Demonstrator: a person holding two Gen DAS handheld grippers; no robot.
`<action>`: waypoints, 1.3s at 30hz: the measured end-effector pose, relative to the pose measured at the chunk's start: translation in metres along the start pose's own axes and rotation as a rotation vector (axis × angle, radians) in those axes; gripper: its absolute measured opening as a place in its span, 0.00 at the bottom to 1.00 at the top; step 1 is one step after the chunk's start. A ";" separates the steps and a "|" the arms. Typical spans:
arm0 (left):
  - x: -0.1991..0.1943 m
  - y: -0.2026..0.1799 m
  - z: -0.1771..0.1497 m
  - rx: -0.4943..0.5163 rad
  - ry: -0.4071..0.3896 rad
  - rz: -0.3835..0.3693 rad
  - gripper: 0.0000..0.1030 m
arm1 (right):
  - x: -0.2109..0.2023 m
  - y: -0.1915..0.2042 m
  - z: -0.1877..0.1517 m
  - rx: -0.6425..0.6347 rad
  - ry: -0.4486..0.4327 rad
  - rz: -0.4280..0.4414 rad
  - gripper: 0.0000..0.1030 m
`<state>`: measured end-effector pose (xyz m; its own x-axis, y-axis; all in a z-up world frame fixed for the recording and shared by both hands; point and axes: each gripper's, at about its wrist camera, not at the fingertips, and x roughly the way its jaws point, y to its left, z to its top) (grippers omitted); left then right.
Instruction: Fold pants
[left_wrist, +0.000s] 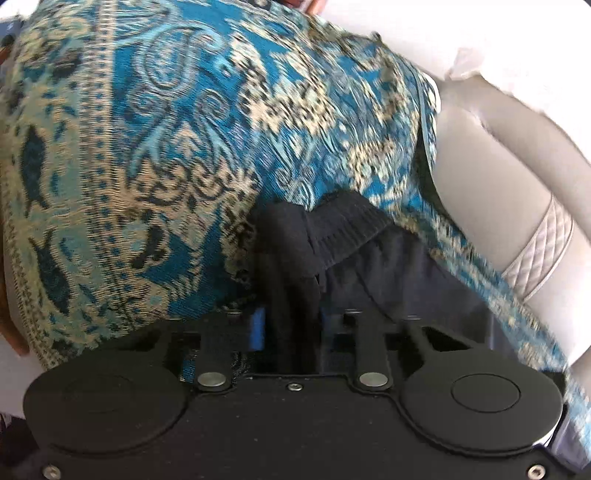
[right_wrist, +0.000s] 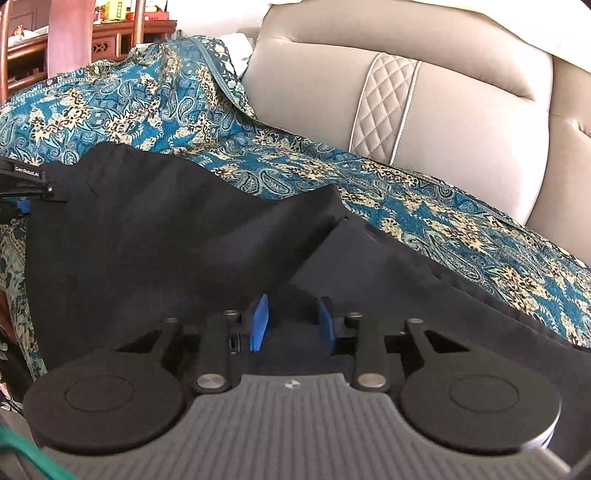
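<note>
Dark navy pants (right_wrist: 177, 236) lie spread on a teal paisley cloth (right_wrist: 122, 99) over a sofa seat. My right gripper (right_wrist: 291, 325) has its blue pads (right_wrist: 259, 325) closed on a fold of the pants at their near edge. My left gripper (left_wrist: 291, 321) is shut on a bunched piece of the pants, near the ribbed waistband (left_wrist: 343, 229), with fabric filling the gap between its blue pads. The left gripper also shows at the far left of the right wrist view (right_wrist: 26, 181), holding the pants' left corner.
The beige sofa back (right_wrist: 461, 110) with a quilted strip rises behind the cloth; it also shows in the left wrist view (left_wrist: 480, 155). Wooden furniture (right_wrist: 110, 40) stands beyond the sofa at the upper left. A green cord (right_wrist: 26, 454) lies at the lower left.
</note>
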<state>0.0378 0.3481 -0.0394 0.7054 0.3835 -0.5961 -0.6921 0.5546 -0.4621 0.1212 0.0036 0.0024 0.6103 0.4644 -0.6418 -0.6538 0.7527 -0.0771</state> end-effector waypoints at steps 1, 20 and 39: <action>-0.003 0.000 0.001 -0.008 -0.008 -0.005 0.13 | -0.002 -0.001 0.000 0.002 -0.002 0.006 0.50; -0.123 -0.233 -0.093 0.651 -0.151 -0.532 0.12 | -0.066 -0.176 -0.057 0.915 -0.142 0.446 0.89; -0.124 -0.256 -0.243 1.076 0.091 -0.582 0.37 | -0.048 -0.147 -0.080 0.814 -0.033 0.387 0.96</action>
<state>0.0907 -0.0209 -0.0069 0.8240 -0.1537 -0.5454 0.2323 0.9695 0.0778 0.1519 -0.1666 -0.0162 0.4345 0.7575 -0.4872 -0.3048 0.6327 0.7119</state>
